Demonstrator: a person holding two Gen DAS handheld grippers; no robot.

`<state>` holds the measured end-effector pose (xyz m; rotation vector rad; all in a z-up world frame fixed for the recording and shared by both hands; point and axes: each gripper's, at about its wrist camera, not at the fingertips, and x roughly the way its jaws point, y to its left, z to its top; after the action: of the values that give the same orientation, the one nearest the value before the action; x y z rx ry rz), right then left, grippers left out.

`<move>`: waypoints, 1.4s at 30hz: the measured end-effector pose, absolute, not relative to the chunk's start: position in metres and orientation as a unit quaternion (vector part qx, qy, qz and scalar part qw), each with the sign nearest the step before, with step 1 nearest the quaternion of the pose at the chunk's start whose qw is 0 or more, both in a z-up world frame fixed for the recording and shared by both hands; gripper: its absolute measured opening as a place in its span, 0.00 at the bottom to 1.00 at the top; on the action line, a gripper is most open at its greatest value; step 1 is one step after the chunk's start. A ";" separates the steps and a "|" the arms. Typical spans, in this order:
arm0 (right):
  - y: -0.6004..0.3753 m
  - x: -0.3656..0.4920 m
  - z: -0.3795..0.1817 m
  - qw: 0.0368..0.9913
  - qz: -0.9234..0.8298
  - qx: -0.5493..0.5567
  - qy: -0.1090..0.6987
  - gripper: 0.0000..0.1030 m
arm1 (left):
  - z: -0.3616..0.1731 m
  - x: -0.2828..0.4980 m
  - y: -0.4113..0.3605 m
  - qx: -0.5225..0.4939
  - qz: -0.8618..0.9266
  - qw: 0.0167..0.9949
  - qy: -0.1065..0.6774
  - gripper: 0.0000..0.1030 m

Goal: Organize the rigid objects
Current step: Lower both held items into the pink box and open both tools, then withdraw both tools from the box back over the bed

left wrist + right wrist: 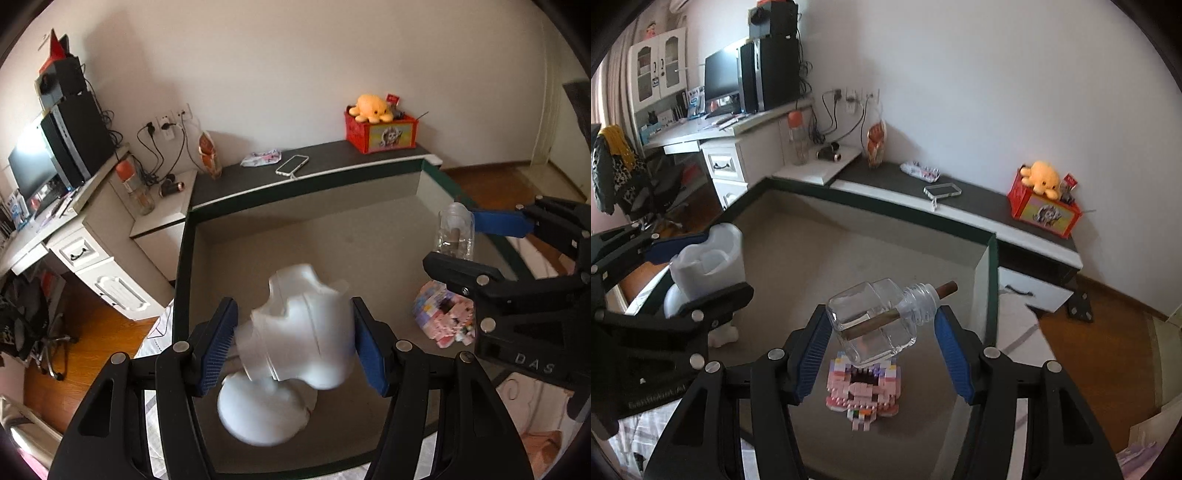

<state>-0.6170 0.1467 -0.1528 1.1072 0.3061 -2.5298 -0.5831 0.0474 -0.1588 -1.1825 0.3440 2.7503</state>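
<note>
Both hands are loaded. The left gripper (293, 341) clamps a white plastic piece (301, 325) between its fingers, above a white round piece (264, 410) lying in the grey tray (369, 236). The right gripper (881, 349) grips a clear glass bottle (875, 319) over a pink brick model (862, 391) already in the tray. By my judgement, both carried things still need setting down.
</note>
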 end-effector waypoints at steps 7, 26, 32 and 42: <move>0.148 -0.623 -0.162 0.189 -0.889 0.406 0.095 0.58 | -0.155 -0.582 0.049 -0.385 0.914 0.065 0.114 0.58; 0.166 -0.516 -0.090 0.165 -0.941 0.290 0.066 0.80 | -0.084 -0.453 0.004 -0.268 0.962 0.022 0.054 1.00; 0.177 -0.447 -0.073 0.154 -0.959 0.230 0.063 0.97 | -0.069 -0.380 -0.002 -0.224 0.973 -0.007 0.050 1.00; 0.187 -0.358 -0.069 0.115 -0.975 0.180 0.053 1.00 | -0.078 -0.293 -0.008 -0.221 0.975 -0.011 0.032 1.00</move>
<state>-0.3580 0.1875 -0.0690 0.5285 0.1550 -2.8576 -0.2928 -0.0079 -0.0779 -0.6982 0.1003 3.0842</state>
